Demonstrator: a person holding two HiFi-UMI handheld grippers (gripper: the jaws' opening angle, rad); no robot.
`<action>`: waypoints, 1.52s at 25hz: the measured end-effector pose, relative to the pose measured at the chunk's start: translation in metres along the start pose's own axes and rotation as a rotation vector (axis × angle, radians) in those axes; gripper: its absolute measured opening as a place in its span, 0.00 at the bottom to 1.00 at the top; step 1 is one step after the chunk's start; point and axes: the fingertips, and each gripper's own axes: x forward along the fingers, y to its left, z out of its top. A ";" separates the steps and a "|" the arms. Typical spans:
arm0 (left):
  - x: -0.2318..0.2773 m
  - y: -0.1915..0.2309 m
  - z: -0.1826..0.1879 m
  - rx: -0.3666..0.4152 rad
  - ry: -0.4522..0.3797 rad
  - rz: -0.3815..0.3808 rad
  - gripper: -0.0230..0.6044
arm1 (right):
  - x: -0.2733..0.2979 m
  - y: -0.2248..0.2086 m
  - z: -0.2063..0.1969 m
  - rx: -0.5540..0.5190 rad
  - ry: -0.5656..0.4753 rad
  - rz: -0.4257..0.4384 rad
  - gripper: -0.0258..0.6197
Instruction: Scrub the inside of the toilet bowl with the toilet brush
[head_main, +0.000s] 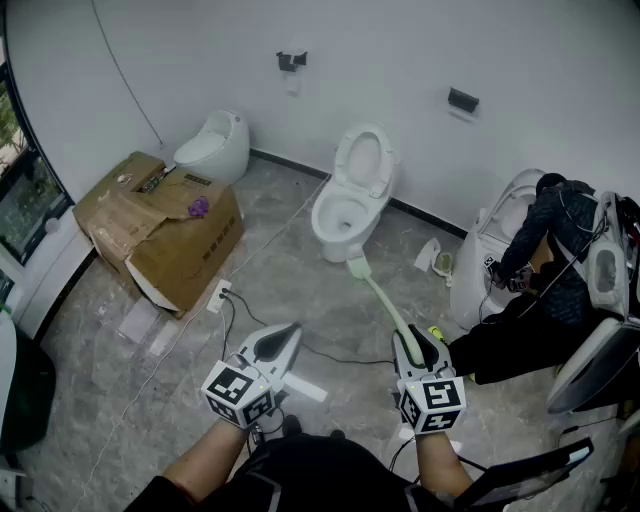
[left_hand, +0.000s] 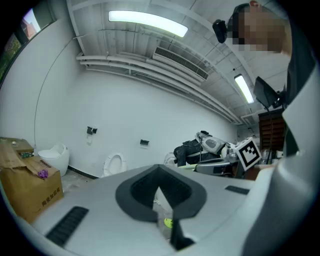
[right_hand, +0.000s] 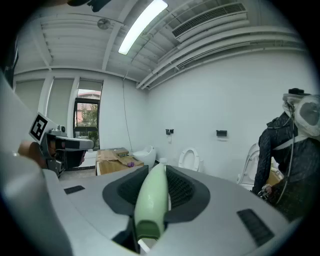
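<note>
A white toilet (head_main: 340, 217) stands against the far wall with its seat and lid raised; it also shows small in the left gripper view (left_hand: 114, 164) and the right gripper view (right_hand: 189, 159). My right gripper (head_main: 416, 347) is shut on the pale green handle of the toilet brush (head_main: 386, 306). The handle runs forward and its head (head_main: 358, 267) hangs low, just in front of the toilet's base and outside the bowl. In the right gripper view the green handle (right_hand: 152, 197) lies between the jaws. My left gripper (head_main: 284, 335) is shut and holds nothing.
A torn cardboard box (head_main: 165, 228) sits at the left, with a small white toilet (head_main: 212, 145) behind it. Another toilet draped with a dark jacket (head_main: 548, 245) crowds the right. Cables and a power strip (head_main: 218, 296) lie on the grey floor.
</note>
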 end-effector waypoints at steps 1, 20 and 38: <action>0.000 0.001 0.002 -0.002 -0.003 0.000 0.05 | 0.001 0.001 0.002 -0.003 -0.001 0.001 0.22; 0.017 -0.012 0.000 -0.024 -0.018 -0.001 0.05 | -0.006 -0.017 0.008 0.028 -0.031 0.013 0.22; 0.057 -0.025 -0.005 0.002 -0.005 0.040 0.05 | 0.018 -0.061 0.000 0.002 -0.053 0.062 0.22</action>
